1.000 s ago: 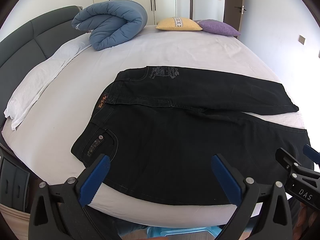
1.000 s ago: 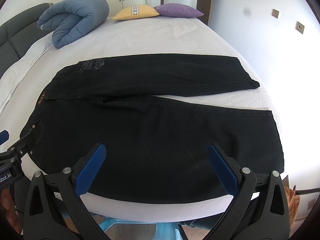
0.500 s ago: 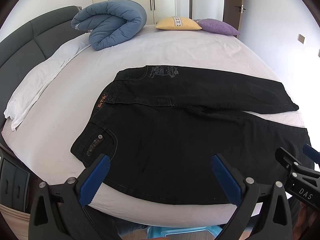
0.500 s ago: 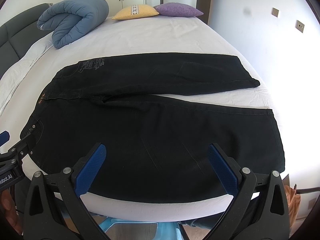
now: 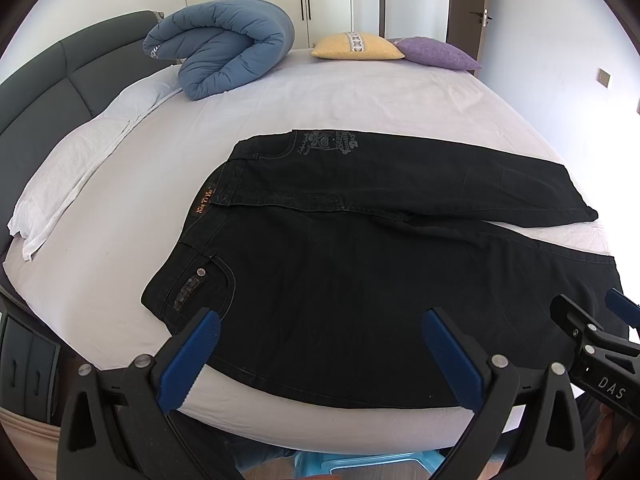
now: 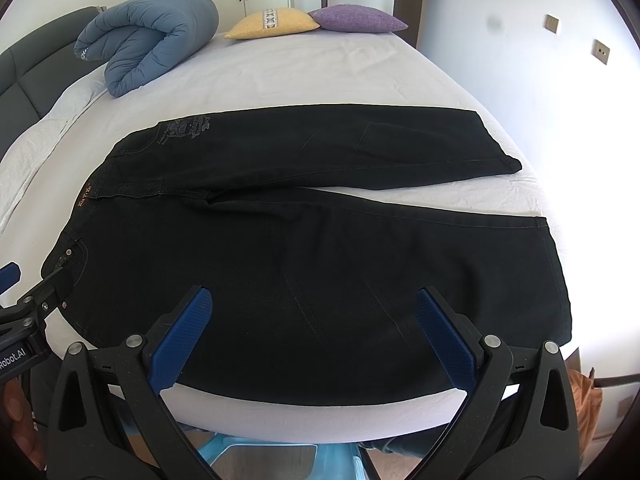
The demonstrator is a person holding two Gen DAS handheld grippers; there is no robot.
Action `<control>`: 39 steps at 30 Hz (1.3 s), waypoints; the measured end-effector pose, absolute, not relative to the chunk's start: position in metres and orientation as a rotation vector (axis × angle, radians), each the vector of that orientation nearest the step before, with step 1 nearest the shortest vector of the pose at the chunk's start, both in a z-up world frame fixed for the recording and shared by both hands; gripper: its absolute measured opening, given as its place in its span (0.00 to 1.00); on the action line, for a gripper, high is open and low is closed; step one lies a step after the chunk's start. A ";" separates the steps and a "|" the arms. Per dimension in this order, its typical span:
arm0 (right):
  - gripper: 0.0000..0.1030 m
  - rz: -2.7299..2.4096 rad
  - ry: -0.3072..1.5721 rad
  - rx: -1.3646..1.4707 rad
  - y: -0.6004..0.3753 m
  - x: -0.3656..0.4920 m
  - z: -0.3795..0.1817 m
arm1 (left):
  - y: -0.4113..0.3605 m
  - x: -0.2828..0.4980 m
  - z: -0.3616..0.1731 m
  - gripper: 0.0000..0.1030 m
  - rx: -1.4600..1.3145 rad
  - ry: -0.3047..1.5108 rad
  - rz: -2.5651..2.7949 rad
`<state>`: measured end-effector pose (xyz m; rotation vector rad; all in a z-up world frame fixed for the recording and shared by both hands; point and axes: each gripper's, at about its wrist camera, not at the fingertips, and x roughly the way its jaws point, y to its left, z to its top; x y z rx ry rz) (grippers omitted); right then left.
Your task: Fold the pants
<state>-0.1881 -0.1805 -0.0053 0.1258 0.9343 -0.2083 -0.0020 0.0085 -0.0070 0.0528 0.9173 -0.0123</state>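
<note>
Black pants [image 5: 340, 264] lie flat and unfolded on the white bed [image 5: 120, 208], waistband to the left, both legs spread apart toward the right. They also show in the right wrist view [image 6: 312, 248]. My left gripper [image 5: 320, 344] is open and empty, hovering over the near edge of the pants by the pocket side. My right gripper [image 6: 312, 328] is open and empty above the near leg. The right gripper shows at the right edge of the left wrist view [image 5: 596, 344], and the left gripper at the left edge of the right wrist view [image 6: 24, 300].
A rolled blue duvet [image 5: 224, 44] lies at the far left of the bed. A yellow pillow [image 5: 356, 46] and a purple pillow [image 5: 436, 54] lie at the far end. A grey headboard [image 5: 44, 76] runs along the left. A blue stool [image 6: 256, 452] stands below the near edge.
</note>
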 end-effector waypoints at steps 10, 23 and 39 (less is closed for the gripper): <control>1.00 -0.208 0.934 0.127 -0.181 -0.188 -0.006 | 0.008 -0.002 -0.007 1.00 0.053 0.917 -0.011; 1.00 -0.200 0.936 0.126 -0.178 -0.187 -0.007 | 0.007 -0.002 -0.007 1.00 0.056 0.915 -0.014; 1.00 -0.163 0.933 0.124 -0.177 -0.182 -0.006 | 0.008 0.002 -0.012 1.00 0.026 0.934 -0.049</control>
